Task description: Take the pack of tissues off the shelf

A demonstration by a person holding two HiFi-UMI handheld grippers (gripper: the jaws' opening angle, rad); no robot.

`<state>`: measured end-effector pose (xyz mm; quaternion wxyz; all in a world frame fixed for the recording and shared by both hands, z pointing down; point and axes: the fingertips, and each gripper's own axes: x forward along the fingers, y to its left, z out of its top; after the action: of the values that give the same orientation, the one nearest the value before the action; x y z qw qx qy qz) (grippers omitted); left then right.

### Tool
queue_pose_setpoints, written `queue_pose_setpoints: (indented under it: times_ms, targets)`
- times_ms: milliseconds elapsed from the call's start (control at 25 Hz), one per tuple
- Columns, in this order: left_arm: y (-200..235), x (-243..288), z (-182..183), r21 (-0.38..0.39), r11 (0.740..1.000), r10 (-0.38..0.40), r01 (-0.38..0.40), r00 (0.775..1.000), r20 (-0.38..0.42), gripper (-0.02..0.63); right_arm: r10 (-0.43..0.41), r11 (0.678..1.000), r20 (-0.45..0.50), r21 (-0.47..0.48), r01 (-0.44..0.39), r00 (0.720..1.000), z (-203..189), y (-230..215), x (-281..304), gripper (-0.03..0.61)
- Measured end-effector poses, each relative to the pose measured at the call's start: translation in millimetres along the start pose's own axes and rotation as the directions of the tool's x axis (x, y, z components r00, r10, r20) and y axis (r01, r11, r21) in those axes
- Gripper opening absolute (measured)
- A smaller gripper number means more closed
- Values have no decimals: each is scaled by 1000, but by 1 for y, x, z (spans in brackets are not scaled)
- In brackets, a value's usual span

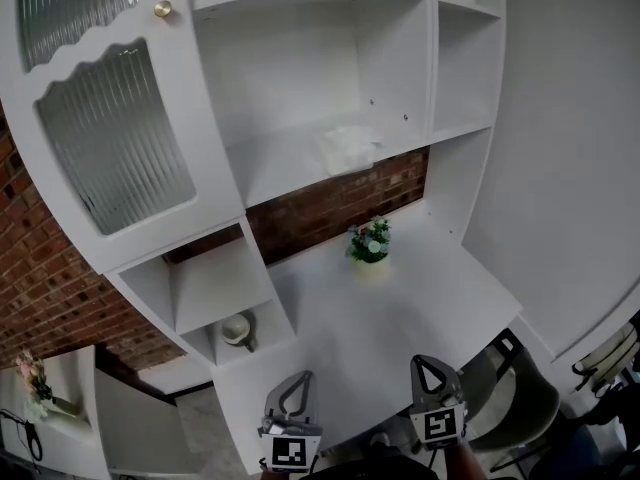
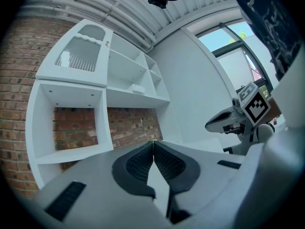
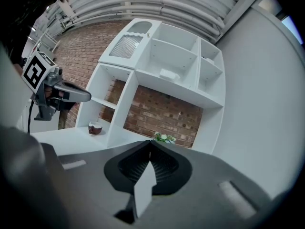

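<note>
Tissues (image 1: 348,148) show in all 3 views; left gripper view lacks cup (image 1: 237,330).

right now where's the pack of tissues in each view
Head view: pack of tissues lies on the open shelf, upper centre.
Left gripper view: small white shape on that shelf, above centre, slightly left.
Right gripper view: on the shelf, above centre.
Shared landmark: the ribbed glass door, left of the pack in all three.

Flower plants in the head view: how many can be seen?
2. A small green plant with pale flowers stands on the white desk near the brick wall; a pink-flowered one stands at far lower left. Others may be hidden.
</note>
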<state>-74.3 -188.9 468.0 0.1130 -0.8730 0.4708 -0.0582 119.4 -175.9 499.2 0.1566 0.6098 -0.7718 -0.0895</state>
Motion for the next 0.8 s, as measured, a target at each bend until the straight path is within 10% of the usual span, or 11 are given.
queue_pose_setpoints:
  times_ms: [800]
  targets:
    - [-7,71,-2,23,996,88,-87,995,-43,11,77,997,25,-2,-77,997,-5,-69,68,5]
